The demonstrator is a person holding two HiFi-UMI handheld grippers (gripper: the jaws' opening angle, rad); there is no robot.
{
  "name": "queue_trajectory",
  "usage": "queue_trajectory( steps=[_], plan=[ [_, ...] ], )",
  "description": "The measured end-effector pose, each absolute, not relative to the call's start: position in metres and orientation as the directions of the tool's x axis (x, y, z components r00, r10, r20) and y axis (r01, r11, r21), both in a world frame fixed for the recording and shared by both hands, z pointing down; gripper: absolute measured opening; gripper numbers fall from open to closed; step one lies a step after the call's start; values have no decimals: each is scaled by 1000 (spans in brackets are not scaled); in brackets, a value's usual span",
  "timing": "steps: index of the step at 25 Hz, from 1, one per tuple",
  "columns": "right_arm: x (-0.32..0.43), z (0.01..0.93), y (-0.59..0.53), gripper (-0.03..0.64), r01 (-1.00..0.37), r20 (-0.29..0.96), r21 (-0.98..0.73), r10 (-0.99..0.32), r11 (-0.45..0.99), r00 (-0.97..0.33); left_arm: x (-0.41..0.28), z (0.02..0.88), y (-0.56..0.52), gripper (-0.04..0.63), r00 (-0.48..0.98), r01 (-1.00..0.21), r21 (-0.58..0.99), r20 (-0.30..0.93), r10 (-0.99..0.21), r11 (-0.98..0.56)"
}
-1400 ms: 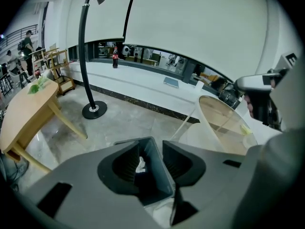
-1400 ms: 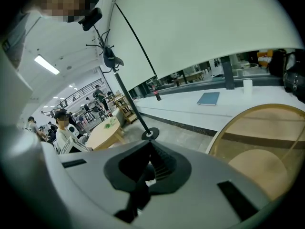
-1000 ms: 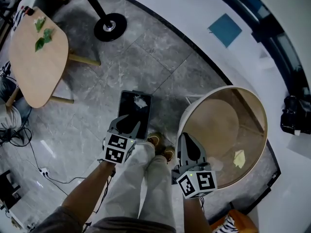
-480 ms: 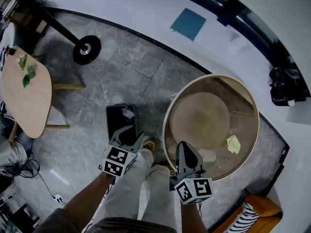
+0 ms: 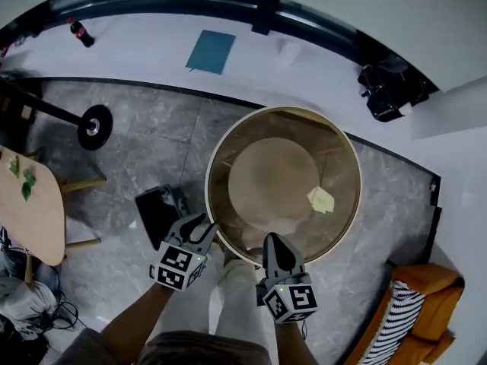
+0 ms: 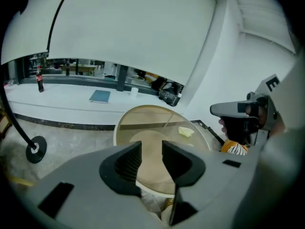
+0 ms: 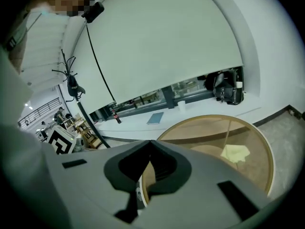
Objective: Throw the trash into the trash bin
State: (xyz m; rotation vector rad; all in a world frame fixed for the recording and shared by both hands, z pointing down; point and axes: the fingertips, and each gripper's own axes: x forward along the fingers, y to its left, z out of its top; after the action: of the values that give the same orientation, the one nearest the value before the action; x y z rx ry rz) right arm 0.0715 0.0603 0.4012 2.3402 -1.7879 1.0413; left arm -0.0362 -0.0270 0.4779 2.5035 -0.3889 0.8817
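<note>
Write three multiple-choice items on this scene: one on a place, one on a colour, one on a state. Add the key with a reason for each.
1. Where does the yellow paper lie?
A) on the round table
B) on the floor
C) in a drawer

2. What colour is the bin?
A) red
B) black
C) white

3. How do the fingers of the right gripper stand?
A) wide apart
B) clamped on a cup
C) together, nothing between

Key: 1 A, the paper rests inside the table's tan rim. 2 B, the bin beside the table is black. 3 C, the right gripper view shows the fingertips touching, with nothing held.
</note>
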Motion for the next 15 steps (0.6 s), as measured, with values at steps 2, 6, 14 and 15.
queue_trajectory(
  steps=[2,6,14,15],
  plan=[
    [86,393,78,17,-846,509,-366,-844,-387,167,-18,467,-15,137,764,-360,327,641,-74,-874],
    [111,378,116,16,-801,507,-356,-820,-480,266,17,447,13,76,773,-262,328,635,6,-908],
    [150,352,186,17,-724,495,-355,-775,-592,391,68,417,71,18,735,-113,303,666,126,-946],
    [153,349,194,17,-715,494,-356,-771,-602,403,71,414,77,18,730,-96,295,670,134,-951]
  ],
)
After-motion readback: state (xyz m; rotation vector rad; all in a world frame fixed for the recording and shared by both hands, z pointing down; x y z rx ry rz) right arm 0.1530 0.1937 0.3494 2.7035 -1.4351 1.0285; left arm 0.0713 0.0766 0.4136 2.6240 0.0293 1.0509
